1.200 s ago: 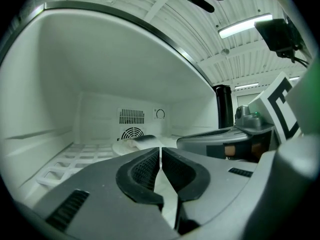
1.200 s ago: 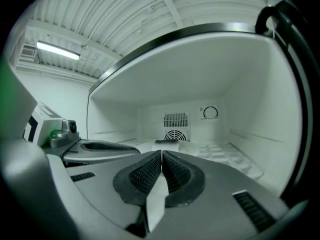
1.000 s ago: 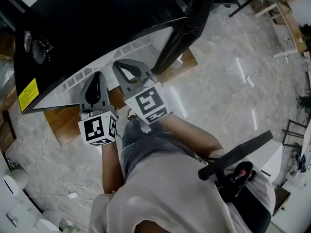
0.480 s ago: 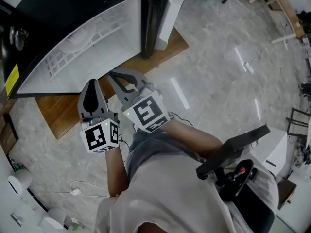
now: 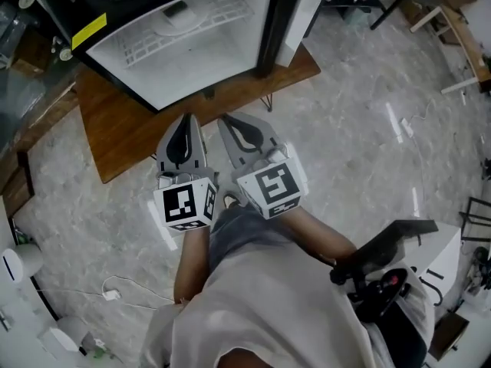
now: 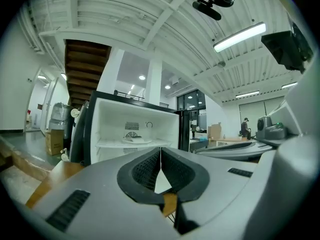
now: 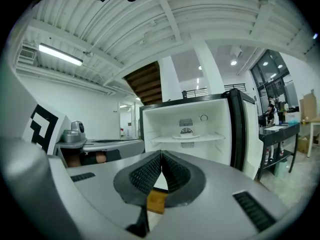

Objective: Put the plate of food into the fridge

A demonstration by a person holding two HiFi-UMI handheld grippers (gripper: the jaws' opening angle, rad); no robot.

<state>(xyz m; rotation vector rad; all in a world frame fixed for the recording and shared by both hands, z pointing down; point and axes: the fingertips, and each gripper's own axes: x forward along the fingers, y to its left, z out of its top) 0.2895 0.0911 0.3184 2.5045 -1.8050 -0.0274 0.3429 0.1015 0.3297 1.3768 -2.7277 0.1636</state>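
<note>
Left gripper (image 6: 160,159): shut, holds nothing.
Right gripper (image 7: 161,161): shut too, empty.
Plate (image 6: 133,140): on the shelf (image 6: 157,143) inside the fridge (image 6: 107,126) (looks done).
Risk: door (image 7: 239,134) open — if left so, food warms.

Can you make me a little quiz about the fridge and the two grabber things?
1. True or false: the fridge door is open.
2. Where is the plate? A: on the floor. B: on the shelf inside the fridge. C: on top of the fridge.
3. Fill in the word: the jaws of the left gripper and the right gripper are both ____, with nothing between them.

Key: 1 true. 2 B. 3 shut.
</note>
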